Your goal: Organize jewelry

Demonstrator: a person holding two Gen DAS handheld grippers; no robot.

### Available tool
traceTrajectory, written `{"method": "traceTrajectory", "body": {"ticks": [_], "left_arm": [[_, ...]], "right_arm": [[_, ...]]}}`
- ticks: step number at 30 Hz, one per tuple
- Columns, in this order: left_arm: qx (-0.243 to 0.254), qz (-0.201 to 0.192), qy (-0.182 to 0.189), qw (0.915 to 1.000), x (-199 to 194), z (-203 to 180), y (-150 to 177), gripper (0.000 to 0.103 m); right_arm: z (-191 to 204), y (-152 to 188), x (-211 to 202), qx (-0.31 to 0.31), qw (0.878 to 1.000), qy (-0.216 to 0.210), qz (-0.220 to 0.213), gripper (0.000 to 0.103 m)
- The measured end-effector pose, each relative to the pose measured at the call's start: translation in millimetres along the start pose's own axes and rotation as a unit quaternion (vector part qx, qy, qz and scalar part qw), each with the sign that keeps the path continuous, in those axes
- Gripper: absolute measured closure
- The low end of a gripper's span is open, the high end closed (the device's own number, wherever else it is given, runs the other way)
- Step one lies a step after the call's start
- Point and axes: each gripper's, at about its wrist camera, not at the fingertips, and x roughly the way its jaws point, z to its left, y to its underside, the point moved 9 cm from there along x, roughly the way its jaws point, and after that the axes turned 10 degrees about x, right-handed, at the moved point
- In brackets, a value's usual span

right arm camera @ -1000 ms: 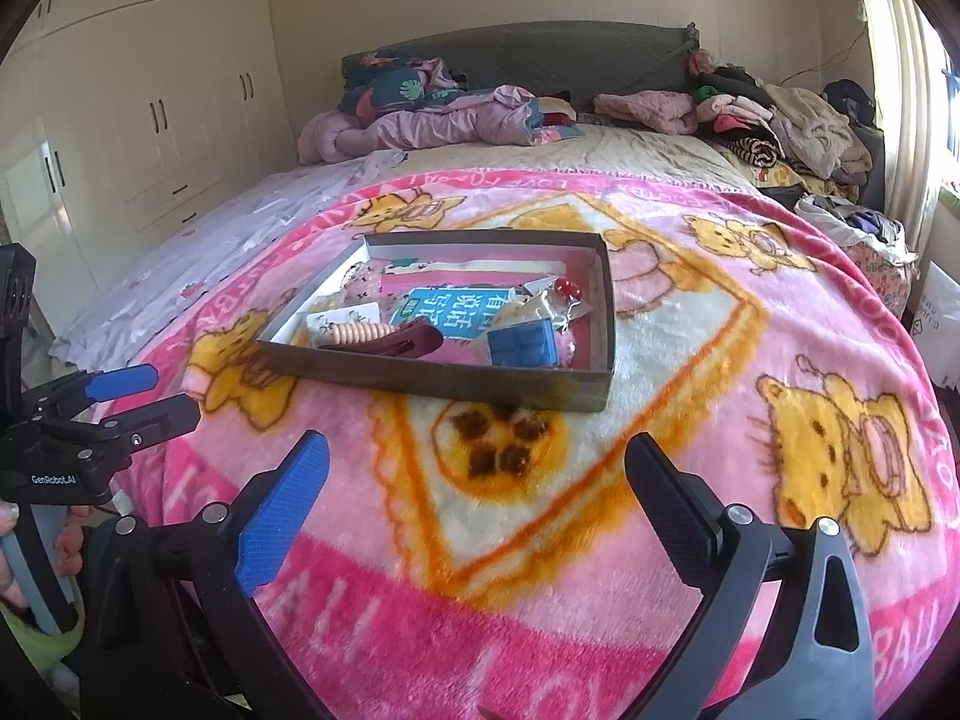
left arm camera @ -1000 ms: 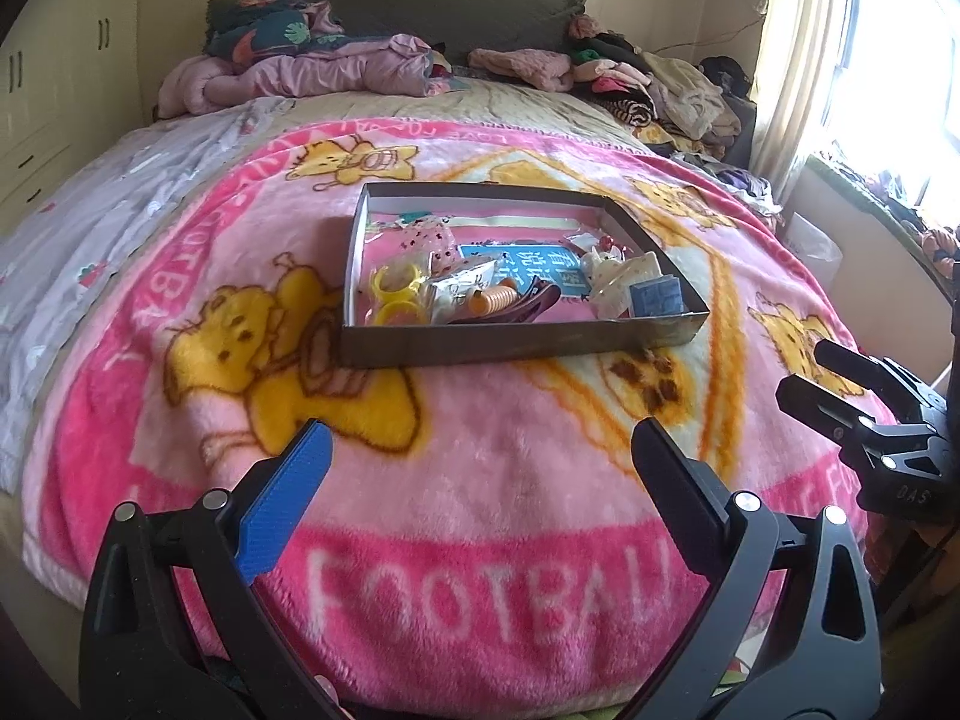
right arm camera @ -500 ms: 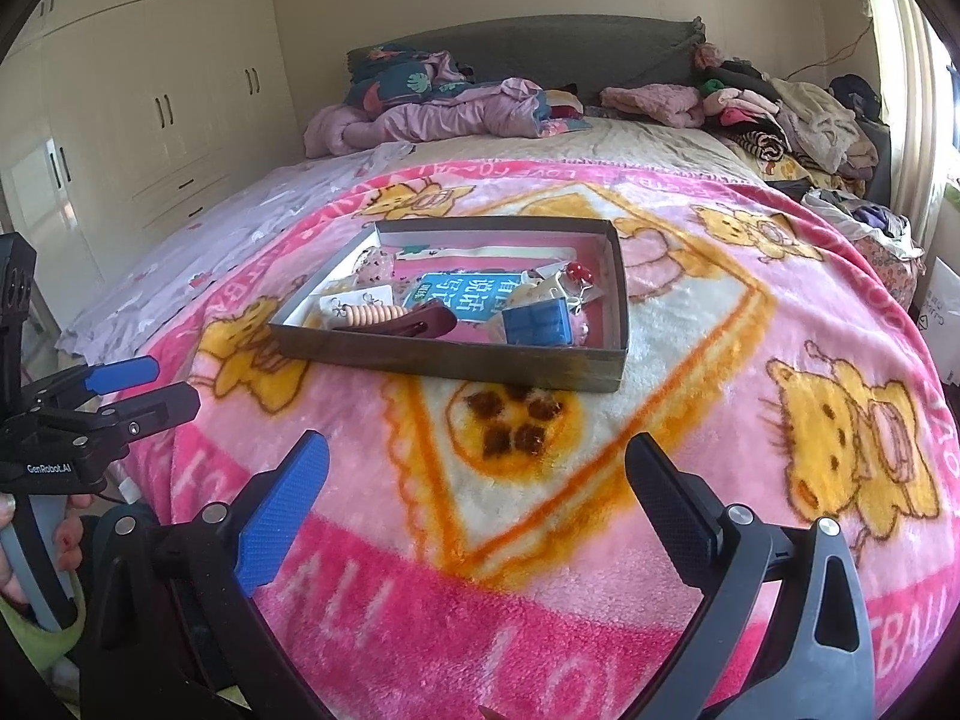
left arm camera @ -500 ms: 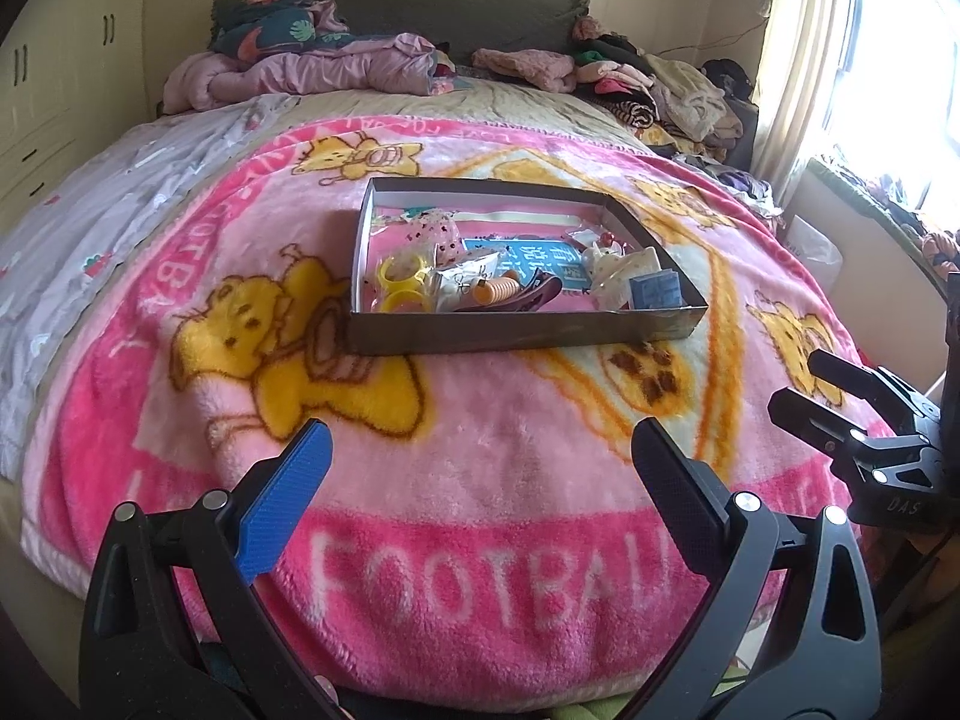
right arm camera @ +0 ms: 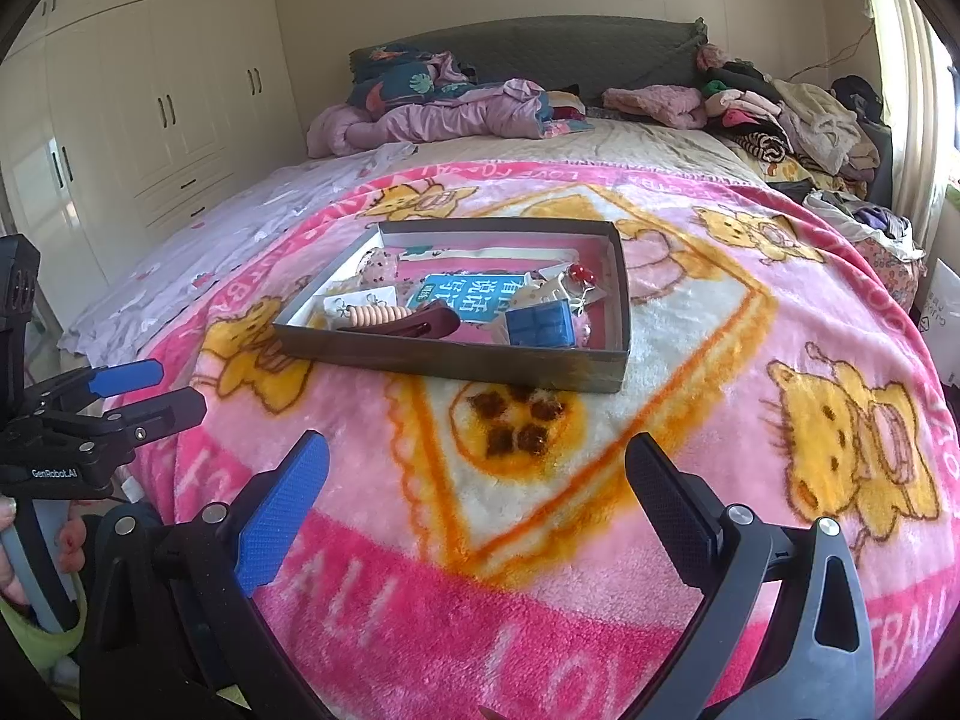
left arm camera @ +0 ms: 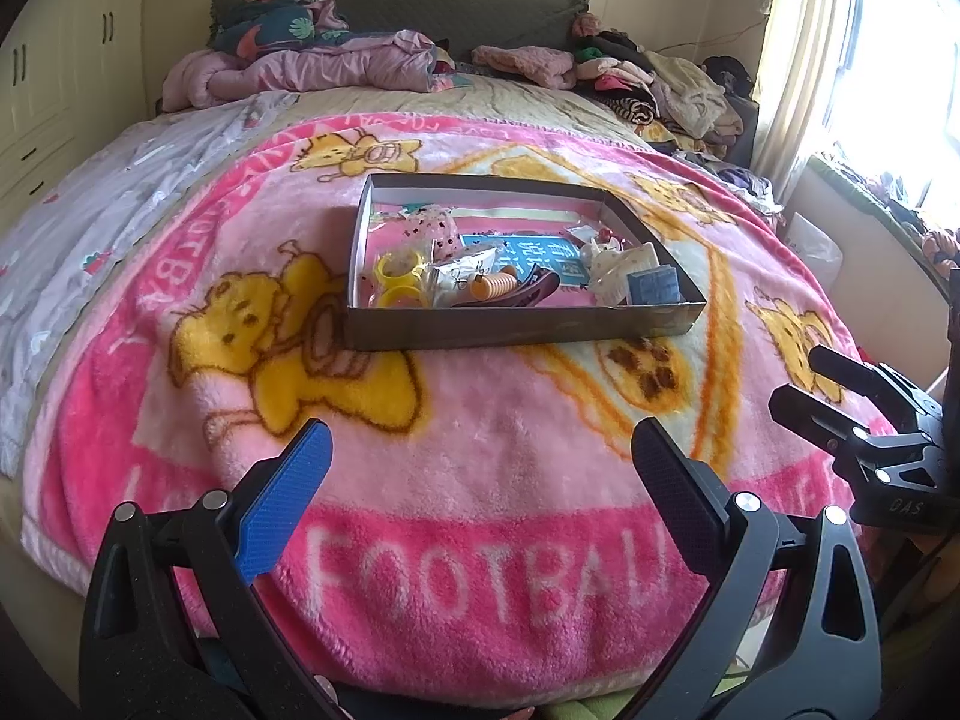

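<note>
Nearest, left gripper (left arm camera: 480,462) and right gripper (right arm camera: 477,468), both black plastic two-finger tools with one blue-padded finger, hang over the near edge of the bed, jaws spread wide and released, nothing between them. Both sit low above the fluffy pink cartoon-bear fleece blanket (left arm camera: 480,438) with white lettering, well short of the goods. Further in, mid-bed, a shallow grey cardboard box tray (left arm camera: 516,330) with pink floor holds the jewelry in a loose jumble: yellow plastic rings (left arm camera: 399,276) at its left end, clear plastic packet with earrings (left arm camera: 462,279), peach coiled spiral band (left arm camera: 495,285) lying against a dark maroon hair clip (right arm camera: 420,321), blue printed card (right arm camera: 471,300) flat in the middle, small blue square box (right arm camera: 540,324) at the right near corner, small red-beaded piece (right arm camera: 579,273) near the right wall, pink dotted pouch (left arm camera: 432,225) toward the back. Everything sits inside the tray already, but heaped, not sorted; whether this is a mess awaiting sorting or a finished gather-up, can't tell from this. Judgement: grippers at standby or approach distance; any pick would need a reach across the blanket and over the tray's near wall, and pieces overlap, so a clean single grasp is tricky, soft bedding gives underfoot too. Far back: crumpled lilac quilt (right arm camera: 456,117), heap of clothes (right arm camera: 780,114) at right, grey padded headboard (right arm camera: 540,48), cream wardrobe doors (right arm camera: 150,102) at left.
</note>
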Motion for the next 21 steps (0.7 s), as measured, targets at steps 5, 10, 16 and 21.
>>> {"method": "traceTrajectory", "body": {"ticks": [5, 10, 16, 21], "left_arm": [[0.0, 0.0, -0.001, 1.0, -0.1, 0.2, 0.5, 0.012], [0.0, 0.0, 0.0, 1.0, -0.2, -0.2, -0.1, 0.012], [0.0, 0.001, 0.0, 1.0, -0.1, 0.0, -0.1, 0.012], [0.0, 0.001, -0.002, 1.0, 0.2, 0.6, -0.1, 0.012]], "right_arm": [[0.1, 0.3, 0.1, 0.002, 1.0, 0.001, 0.001, 0.007], [0.7, 1.1, -0.2, 0.0, 1.0, 0.0, 0.002, 0.007], [0.7, 0.9, -0.3, 0.002, 1.0, 0.0, 0.004, 0.007], [0.7, 0.6, 0.1, 0.001, 1.0, 0.0, 0.003, 0.007]]}}
